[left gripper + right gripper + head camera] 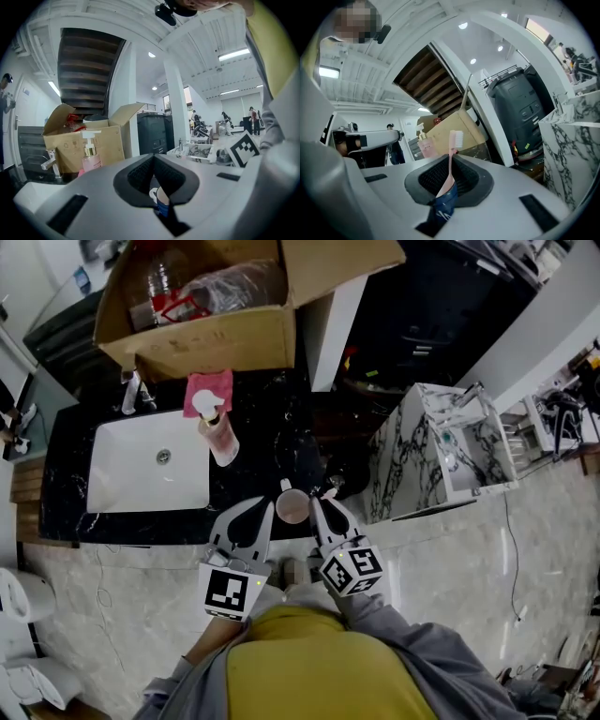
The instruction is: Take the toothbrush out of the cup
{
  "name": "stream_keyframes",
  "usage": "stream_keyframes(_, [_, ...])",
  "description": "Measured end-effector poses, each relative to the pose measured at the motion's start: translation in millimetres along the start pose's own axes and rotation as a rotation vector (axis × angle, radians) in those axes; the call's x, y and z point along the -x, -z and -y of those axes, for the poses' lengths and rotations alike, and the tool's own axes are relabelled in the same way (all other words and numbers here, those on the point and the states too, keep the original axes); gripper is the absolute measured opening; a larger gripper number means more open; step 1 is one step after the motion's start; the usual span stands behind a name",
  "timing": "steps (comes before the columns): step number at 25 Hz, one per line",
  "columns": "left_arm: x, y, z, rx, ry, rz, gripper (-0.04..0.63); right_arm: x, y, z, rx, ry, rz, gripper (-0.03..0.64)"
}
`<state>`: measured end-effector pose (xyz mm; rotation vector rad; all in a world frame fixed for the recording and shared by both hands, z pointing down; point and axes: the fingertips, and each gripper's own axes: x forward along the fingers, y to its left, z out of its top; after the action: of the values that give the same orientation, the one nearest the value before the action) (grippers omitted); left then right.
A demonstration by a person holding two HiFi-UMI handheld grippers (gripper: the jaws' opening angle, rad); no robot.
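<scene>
Right tool [450, 165] on toothbrush [455, 140] (slim, pink)

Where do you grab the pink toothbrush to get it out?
Grab the toothbrush by its thin handle below the bristles, coming from the right of the cup, as the right gripper does: it stands upright, bristles on top.

In the right gripper view, the lower handle of the toothbrush [451, 152] is hidden between the jaws of the right gripper [448, 158] at lower centre. Low in the left gripper view, only a white and blue bit [159, 201] is seen between the jaws of the left gripper [153, 157], too little to be named. The cardboard box [206, 343] is cut off by the head view's top edge.
</scene>
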<state>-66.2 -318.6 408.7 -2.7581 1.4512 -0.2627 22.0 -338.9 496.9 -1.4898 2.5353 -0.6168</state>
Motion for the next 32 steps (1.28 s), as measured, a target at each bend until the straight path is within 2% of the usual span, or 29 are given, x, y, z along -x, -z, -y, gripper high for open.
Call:
stream_keyframes(6, [0.2, -0.2, -0.7, -0.012, 0.015, 0.003, 0.0, -6.0, -18.7, -16.2, 0.093, -0.023, -0.022, 0.021])
stream_keyframes(16, [5.0, -13.0, -14.1, -0.018, -0.009, 0.039, 0.0, -10.4, -66.2, -51.7, 0.24, -0.051, -0.055, 0.021])
stream_keyframes(27, [8.0, -55.2, -31.4, -0.013, -0.065, 0.109, 0.0, -4.5, -136.8, -88.0, 0.413, -0.055, 0.033, 0.021])
stream_keyframes(32, [10.9, -78.2, -41.1, -0.015, -0.095, 0.134, 0.0, -3.2, -158.9, -93.7, 0.481, -0.028, 0.083, 0.021])
